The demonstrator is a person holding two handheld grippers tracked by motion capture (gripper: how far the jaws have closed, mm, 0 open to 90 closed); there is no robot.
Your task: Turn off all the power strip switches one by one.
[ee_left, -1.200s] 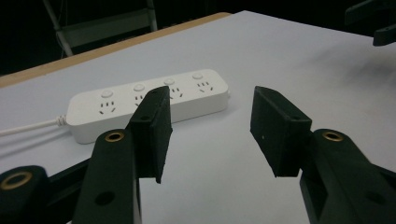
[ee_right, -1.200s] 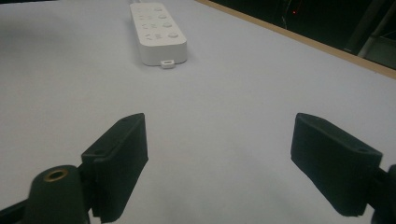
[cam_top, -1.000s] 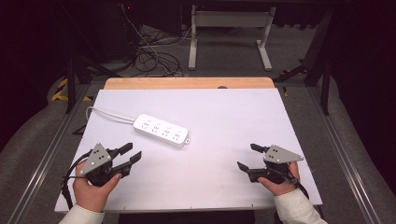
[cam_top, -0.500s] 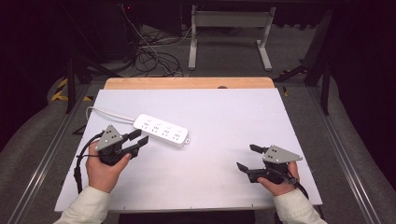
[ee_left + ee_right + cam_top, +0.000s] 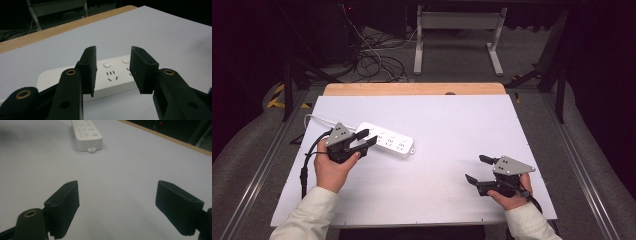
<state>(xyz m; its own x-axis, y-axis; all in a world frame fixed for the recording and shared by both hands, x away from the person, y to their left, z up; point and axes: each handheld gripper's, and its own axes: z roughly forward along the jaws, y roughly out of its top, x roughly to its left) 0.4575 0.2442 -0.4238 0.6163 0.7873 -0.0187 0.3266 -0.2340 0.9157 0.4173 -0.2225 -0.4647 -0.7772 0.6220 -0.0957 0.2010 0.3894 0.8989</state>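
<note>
Power strip: white oblong plastic power strip (image 5: pixel 386 141) with round buttons, flat on the white table sheet (image 5: pixel 447 125), just ahead of the left gripper's tips; well off from the right gripper, up and across the sheet from it.
Left gripper: left gripper (image 5: pixel 365 138) jaws part-spread, nothing pinched. Jaws have just been closing a bit, then eased; strip sits beyond the gap, not between the pads.
Left contact: upper jaw tip overlaps the strip's near end in the high view; touching or just above, can't tell.
Left gripper view: left gripper (image 5: pixel 112 71) frames the strip (image 5: pixel 110 75); two round buttons and one set of socket slots visible through the gap.
Right gripper: right gripper (image 5: pixel 476 168) jaws wide apart, empty, over bare sheet.
Right gripper view: right gripper (image 5: pixel 116 202) looks along the sheet at the strip's far end (image 5: pixel 86 133).
Writing: no readable brand or label on the strip.
Left hand: left hand (image 5: pixel 332 167) wraps the grip from below, pale sleeve, gripper roughly level, aimed right at the strip.
Right hand: right hand (image 5: pixel 509 192) low near the table's front edge, gripper aimed left.
Cord: white cord (image 5: pixel 314 119) leaves the strip behind the left gripper.
</note>
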